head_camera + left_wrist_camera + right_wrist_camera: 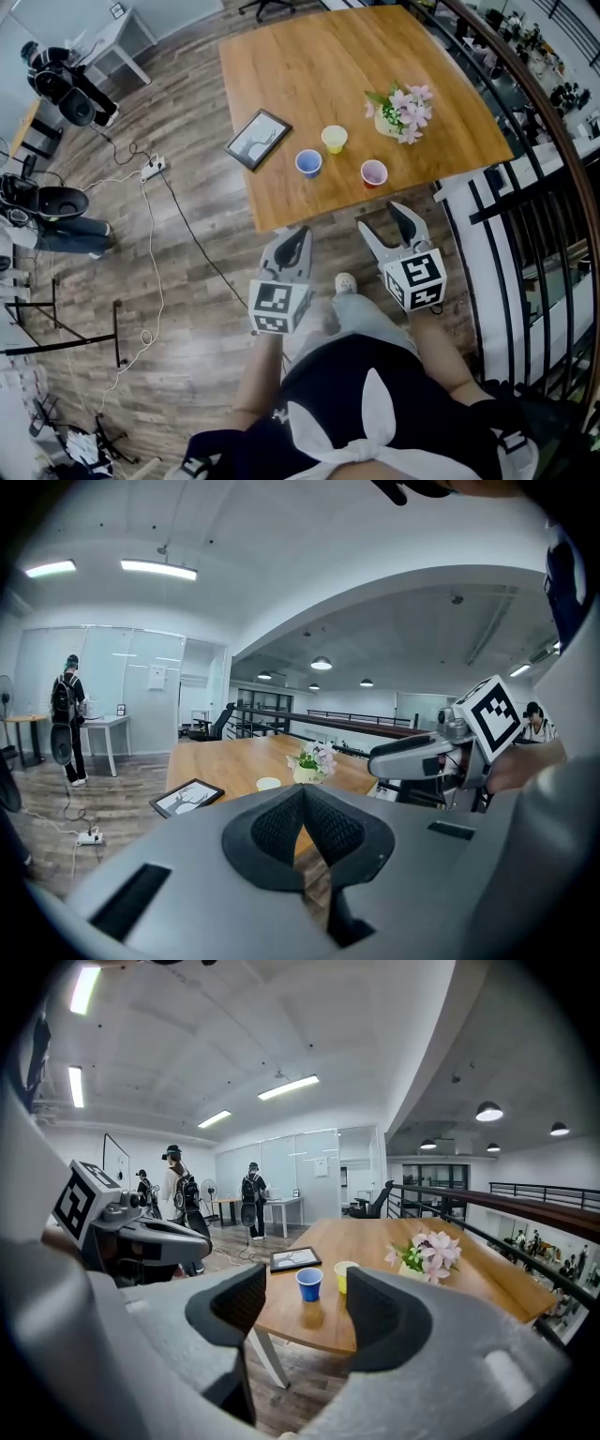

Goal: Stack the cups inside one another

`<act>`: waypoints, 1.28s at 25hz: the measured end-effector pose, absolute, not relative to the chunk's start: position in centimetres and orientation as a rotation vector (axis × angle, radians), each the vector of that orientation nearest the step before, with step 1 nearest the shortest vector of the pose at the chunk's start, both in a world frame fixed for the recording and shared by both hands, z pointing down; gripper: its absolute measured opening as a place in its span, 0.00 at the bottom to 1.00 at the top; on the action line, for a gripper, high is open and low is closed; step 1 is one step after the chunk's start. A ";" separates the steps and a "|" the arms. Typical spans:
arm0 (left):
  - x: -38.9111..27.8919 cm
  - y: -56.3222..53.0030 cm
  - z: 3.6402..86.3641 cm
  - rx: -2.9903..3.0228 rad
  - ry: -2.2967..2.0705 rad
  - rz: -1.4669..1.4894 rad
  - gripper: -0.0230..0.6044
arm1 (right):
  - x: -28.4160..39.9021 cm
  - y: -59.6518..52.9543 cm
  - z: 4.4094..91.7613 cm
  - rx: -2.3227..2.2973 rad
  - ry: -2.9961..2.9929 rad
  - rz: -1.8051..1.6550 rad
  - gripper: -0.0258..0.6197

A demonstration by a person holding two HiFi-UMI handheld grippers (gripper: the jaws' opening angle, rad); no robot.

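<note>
Nothing is stacked yet: the blue cup (308, 163), yellow cup (335, 139) and red cup (374, 173) stand apart on the bench (281, 75), ahead of me. My left claw (298, 234) is closed and empty; my right claw (384, 217) gapes open, holding nothing. All the nesting remains.

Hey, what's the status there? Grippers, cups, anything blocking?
Left gripper shut, empty; right gripper open, empty; both short of the table. Blue cup, yellow cup, red cup standing apart, unstacked. Flowers and picture frame beside them, nothing blocking.
</note>
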State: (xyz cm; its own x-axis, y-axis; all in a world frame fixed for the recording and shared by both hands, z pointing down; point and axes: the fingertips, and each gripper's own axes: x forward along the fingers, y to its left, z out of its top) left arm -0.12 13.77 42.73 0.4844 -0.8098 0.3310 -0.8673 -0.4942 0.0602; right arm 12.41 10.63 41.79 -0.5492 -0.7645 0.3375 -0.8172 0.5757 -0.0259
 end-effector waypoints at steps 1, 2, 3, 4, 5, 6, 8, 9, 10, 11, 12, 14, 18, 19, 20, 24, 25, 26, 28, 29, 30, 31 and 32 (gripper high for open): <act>-0.1 13.4 42.7 2.507 -1.444 0.383 0.06 | 12.6 10.1 41.8 1.304 -2.520 0.260 0.45; 0.0 13.0 42.8 2.503 -1.447 0.386 0.06 | 12.9 9.6 41.8 1.306 -2.519 0.262 0.46; 0.0 12.6 42.8 2.499 -1.450 0.390 0.06 | 13.1 9.1 41.8 1.308 -2.516 0.264 0.46; 0.1 12.2 42.9 2.496 -1.453 0.394 0.06 | 13.3 8.6 41.9 1.309 -2.512 0.267 0.47; 0.1 11.8 42.9 2.492 -1.455 0.396 0.06 | 13.5 8.2 42.1 1.309 -2.508 0.271 0.47; 0.2 11.5 43.0 2.489 -1.458 0.397 0.06 | 13.7 7.8 42.3 1.307 -2.504 0.276 0.47; 0.4 10.8 43.1 2.482 -1.464 0.396 0.06 | 14.1 6.9 42.7 1.302 -2.497 0.282 0.47; 0.5 10.4 43.1 2.478 -1.467 0.396 0.06 | 14.3 6.4 42.9 1.299 -2.492 0.284 0.47; 0.5 10.1 43.2 2.474 -1.470 0.397 0.06 | 14.5 6.0 43.2 1.297 -2.486 0.285 0.47; 0.6 9.7 43.3 2.470 -1.473 0.398 0.06 | 14.7 5.5 43.4 1.294 -2.481 0.286 0.47; 0.6 9.4 43.4 2.465 -1.478 0.400 0.06 | 14.8 5.2 43.7 1.290 -2.476 0.289 0.47; 0.5 8.9 43.5 2.457 -1.488 0.407 0.06 | 15.0 4.5 44.3 1.281 -2.464 0.297 0.47; 0.6 7.8 44.0 2.439 -1.506 0.422 0.06 | 15.4 3.3 45.7 1.264 -2.447 0.307 0.47; 0.6 7.6 44.2 2.433 -1.510 0.427 0.06 | 15.6 2.9 46.0 1.261 -2.444 0.311 0.47; 0.5 7.3 44.3 2.428 -1.515 0.432 0.06 | 15.7 2.6 46.3 1.257 -2.440 0.316 0.47; 0.3 6.3 44.9 2.406 -1.535 0.448 0.06 | 15.9 1.0 47.6 1.233 -2.420 0.334 0.47; 0.3 6.0 45.1 2.398 -1.540 0.450 0.06 | 15.9 0.6 47.9 1.226 -2.414 0.335 0.47; 0.2 5.8 45.2 2.391 -1.544 0.452 0.06 | 15.9 0.3 48.2 1.220 -2.409 0.335 0.47; 0.1 5.3 45.5 2.381 -1.552 0.458 0.06 | 16.0 -0.5 48.8 1.207 -2.401 0.337 0.50; 0.1 5.1 45.6 2.376 -1.555 0.460 0.06 | 16.0 -0.8 49.1 1.199 -2.398 0.339 0.51; 0.0 4.8 45.7 2.370 -1.559 0.461 0.06 | 16.0 -1.1 49.5 1.191 -2.394 0.341 0.52; -0.1 4.7 45.9 2.364 -1.562 0.462 0.06 | 16.0 -1.3 50.0 1.183 -2.388 0.343 0.52; -0.2 4.5 46.0 2.358 -1.566 0.463 0.06 | 16.1 -1.6 50.5 1.176 -2.381 0.348 0.52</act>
State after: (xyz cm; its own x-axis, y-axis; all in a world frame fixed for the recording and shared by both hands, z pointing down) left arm -0.19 4.48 46.04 0.3640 -0.8373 0.4079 -0.9245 -0.3779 0.0494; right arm 16.10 -1.59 50.51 -0.5292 -0.6812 0.5058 -0.7975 0.6030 -0.0224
